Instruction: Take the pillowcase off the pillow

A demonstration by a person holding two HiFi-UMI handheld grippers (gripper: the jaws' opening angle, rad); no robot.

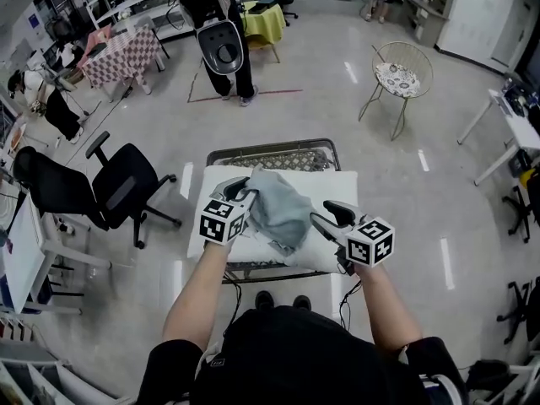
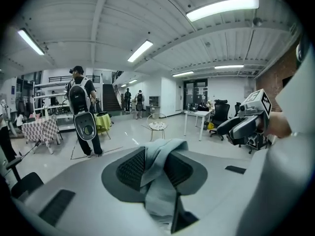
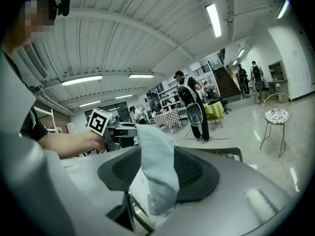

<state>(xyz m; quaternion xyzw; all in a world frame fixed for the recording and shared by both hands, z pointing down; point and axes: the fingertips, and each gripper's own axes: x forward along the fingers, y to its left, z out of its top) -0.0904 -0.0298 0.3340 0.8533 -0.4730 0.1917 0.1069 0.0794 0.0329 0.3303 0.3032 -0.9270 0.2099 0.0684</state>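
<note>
The left gripper point(image 1: 241, 189) has its jaws apart around a fold of the grey-blue pillowcase point(image 1: 280, 211), so the cloth may slip out. The right gripper point(image 1: 326, 215), just beside it, pinches another fold; pulling one-sided could drag the white pillow point(image 1: 331, 184) beneath both off the wire cart point(image 1: 272, 153). The pillowcase looks limp, bunched and seemingly mostly free.

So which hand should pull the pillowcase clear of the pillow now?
Probably the right: the right gripper pinches the pillowcase between its pads, while the left gripper looks slack around it.
</note>
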